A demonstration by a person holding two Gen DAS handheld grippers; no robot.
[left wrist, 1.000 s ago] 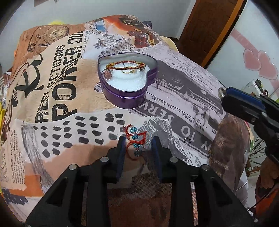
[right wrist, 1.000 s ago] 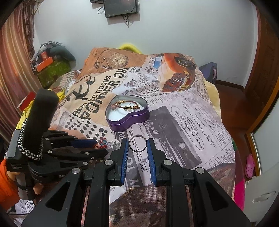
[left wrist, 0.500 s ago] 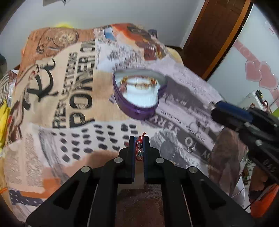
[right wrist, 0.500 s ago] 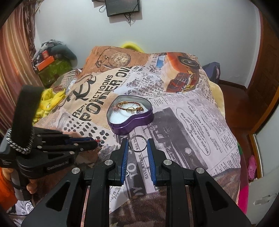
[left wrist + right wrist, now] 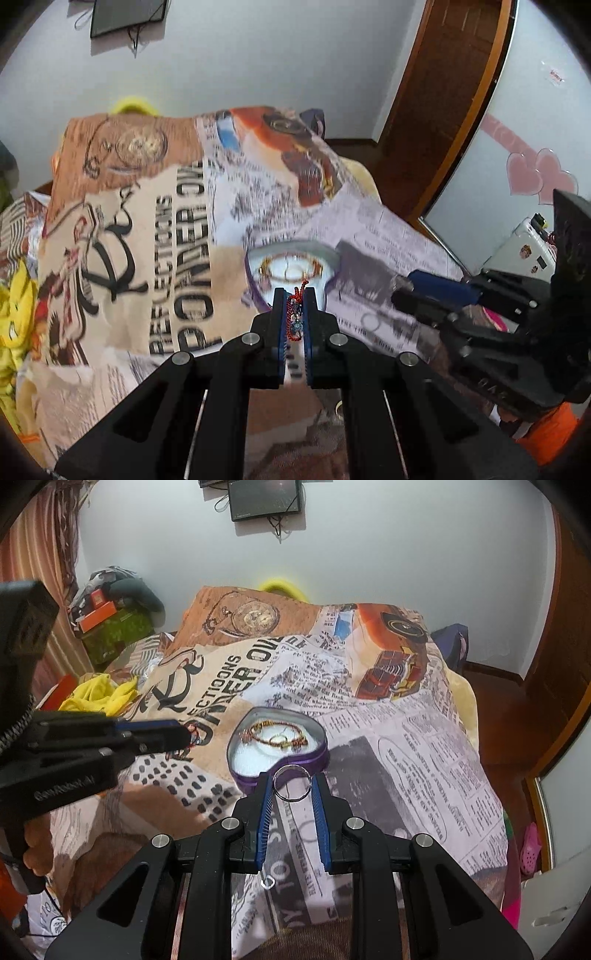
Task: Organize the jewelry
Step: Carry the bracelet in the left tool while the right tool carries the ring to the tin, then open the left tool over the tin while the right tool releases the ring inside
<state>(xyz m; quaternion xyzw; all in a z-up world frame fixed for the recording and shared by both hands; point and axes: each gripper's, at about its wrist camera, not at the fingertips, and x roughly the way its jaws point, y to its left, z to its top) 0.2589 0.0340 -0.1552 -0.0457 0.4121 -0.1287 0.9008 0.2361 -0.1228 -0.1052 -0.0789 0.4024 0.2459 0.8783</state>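
My left gripper [image 5: 294,295] is shut on a red thread ornament with blue beads [image 5: 295,319], held up off the printed blanket. Just beyond its tips is the open purple heart-shaped tin [image 5: 253,291]. In the right wrist view the tin [image 5: 322,755] has a white lining and holds a gold and red bracelet [image 5: 275,737]. My right gripper [image 5: 291,777] is shut on a silver ring [image 5: 291,798], close to the tin's near edge. The left gripper [image 5: 186,734] comes in from the left with the red ornament [image 5: 192,735] at its tips.
A small silver ring [image 5: 268,883] lies on the blanket under my right gripper. The blanket [image 5: 406,738] covers a bed that drops off at the right to the floor. Yellow cloth [image 5: 96,696] and boxes [image 5: 110,627] lie at the left.
The left gripper closed on the red ornament and lifted it off the blanket towards the tin. The right gripper, still holding the ring, drifted slightly nearer the tin.
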